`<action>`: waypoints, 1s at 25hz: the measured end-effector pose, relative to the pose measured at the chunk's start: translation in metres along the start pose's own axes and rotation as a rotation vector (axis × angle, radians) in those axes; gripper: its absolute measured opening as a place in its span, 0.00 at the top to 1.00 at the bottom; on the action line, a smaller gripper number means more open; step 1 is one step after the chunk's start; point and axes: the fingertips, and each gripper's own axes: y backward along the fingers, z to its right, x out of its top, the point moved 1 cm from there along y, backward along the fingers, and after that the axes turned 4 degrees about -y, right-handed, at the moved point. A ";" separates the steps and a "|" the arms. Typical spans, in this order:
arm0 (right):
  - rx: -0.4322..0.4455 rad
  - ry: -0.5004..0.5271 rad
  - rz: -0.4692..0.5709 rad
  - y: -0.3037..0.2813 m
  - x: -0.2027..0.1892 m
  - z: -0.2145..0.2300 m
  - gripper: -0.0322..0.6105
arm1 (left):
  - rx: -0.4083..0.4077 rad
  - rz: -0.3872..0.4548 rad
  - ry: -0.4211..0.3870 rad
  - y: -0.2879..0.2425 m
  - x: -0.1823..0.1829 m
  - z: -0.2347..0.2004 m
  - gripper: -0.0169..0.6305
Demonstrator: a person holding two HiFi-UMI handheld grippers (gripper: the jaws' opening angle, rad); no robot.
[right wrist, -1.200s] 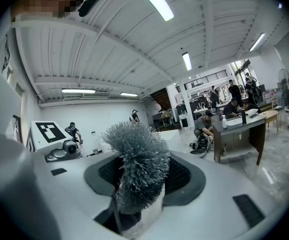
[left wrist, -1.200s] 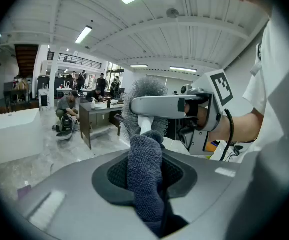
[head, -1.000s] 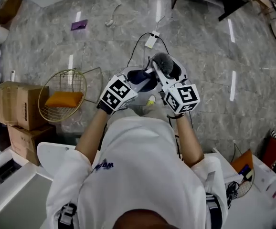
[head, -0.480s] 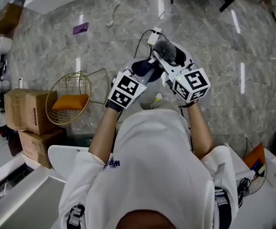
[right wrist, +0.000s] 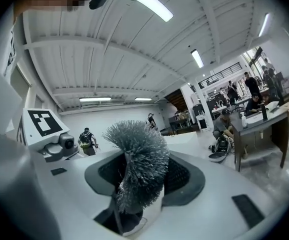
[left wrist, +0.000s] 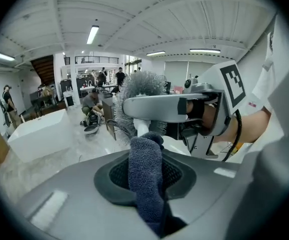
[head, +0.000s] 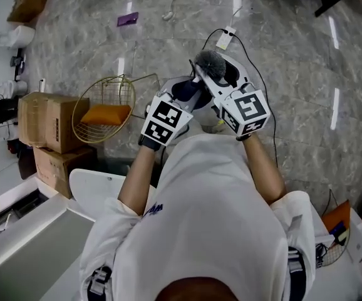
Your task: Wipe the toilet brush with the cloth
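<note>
Left tongs (head: 180,102) closed on dark blue cloth (left wrist: 145,174). Cloth stands up between jaws, its top end seems to touch white neck of toilet brush (right wrist: 142,156), just under bristles. Right tongs (head: 222,89) closed on brush handle, grey bristle head sticks out past jaws. Both tongs close together in front of my chest, above grey marble floor (head: 294,55). At my left, wire basket (head: 81,115) with orange cushion (head: 106,113), cardboard boxes (head: 46,121) beside it.

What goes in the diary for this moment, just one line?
left gripper: shut on cloth | right gripper: shut on toilet brush | cloth at brush's white neck
</note>
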 end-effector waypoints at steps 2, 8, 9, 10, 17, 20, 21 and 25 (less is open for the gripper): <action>0.019 0.010 -0.017 -0.007 -0.006 -0.007 0.63 | -0.008 -0.015 0.018 0.004 -0.010 -0.003 0.86; 0.041 0.076 -0.037 -0.011 -0.011 -0.023 0.63 | 0.037 0.025 -0.010 0.012 -0.020 -0.006 0.86; 0.048 0.087 -0.033 -0.011 -0.008 -0.026 0.63 | 0.046 0.043 -0.023 0.014 -0.019 -0.006 0.86; 0.055 0.094 -0.026 -0.011 -0.005 -0.027 0.63 | 0.055 0.060 -0.039 0.016 -0.016 -0.006 0.86; 0.062 0.126 -0.010 -0.010 0.007 -0.020 0.63 | 0.080 0.105 -0.060 0.011 -0.003 -0.008 0.86; 0.055 0.116 -0.004 -0.008 0.009 -0.013 0.63 | 0.077 0.105 -0.083 0.006 0.001 -0.007 0.86; 0.049 0.111 -0.004 -0.007 0.009 -0.009 0.63 | 0.073 0.105 -0.087 0.003 0.003 -0.007 0.86; 0.017 0.103 -0.005 0.001 0.008 -0.001 0.63 | 0.032 0.096 -0.087 -0.005 0.003 0.001 0.86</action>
